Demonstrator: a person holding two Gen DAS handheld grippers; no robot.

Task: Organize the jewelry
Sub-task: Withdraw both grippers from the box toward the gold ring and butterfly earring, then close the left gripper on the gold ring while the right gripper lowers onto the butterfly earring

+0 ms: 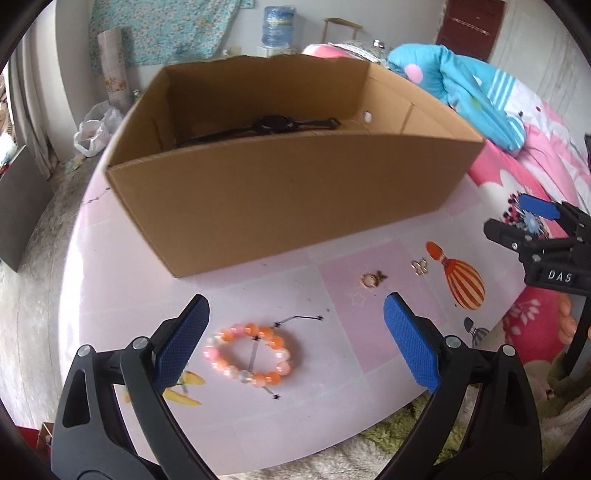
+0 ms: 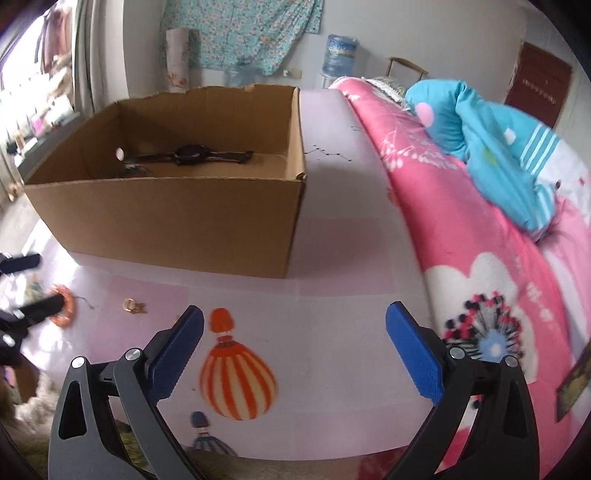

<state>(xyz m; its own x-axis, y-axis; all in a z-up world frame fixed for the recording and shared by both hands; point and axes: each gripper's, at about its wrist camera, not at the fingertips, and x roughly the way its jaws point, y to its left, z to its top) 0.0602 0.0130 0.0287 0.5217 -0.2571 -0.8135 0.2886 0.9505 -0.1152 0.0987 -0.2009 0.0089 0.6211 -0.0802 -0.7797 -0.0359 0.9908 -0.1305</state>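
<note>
Ribbed blue claw pads (image 1: 183, 341), glossy round-beaded bracelet (image 1: 251, 354)

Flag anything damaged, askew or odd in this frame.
The cardboard box has a ragged, torn top edge along its far wall. Ink marks and lines are drawn on the table beneath the beaded bracelet. Nothing is spilled.

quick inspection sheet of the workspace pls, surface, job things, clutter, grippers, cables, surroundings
surface: pink printed table top with balloon pictures and dark pen marks
job's things: orange bead bracelet flat on the table; gold ring and small gold earring lie apart from it; black watch inside the open cardboard box
clutter: nothing seen on the table
grippers: left gripper open, straddling the bracelet, pads clear of it; right gripper open over a balloon print, empty
cables: nothing seen
surroundings: pink quilt, blue bedding, water bottle, plastic bag on the floor
</note>
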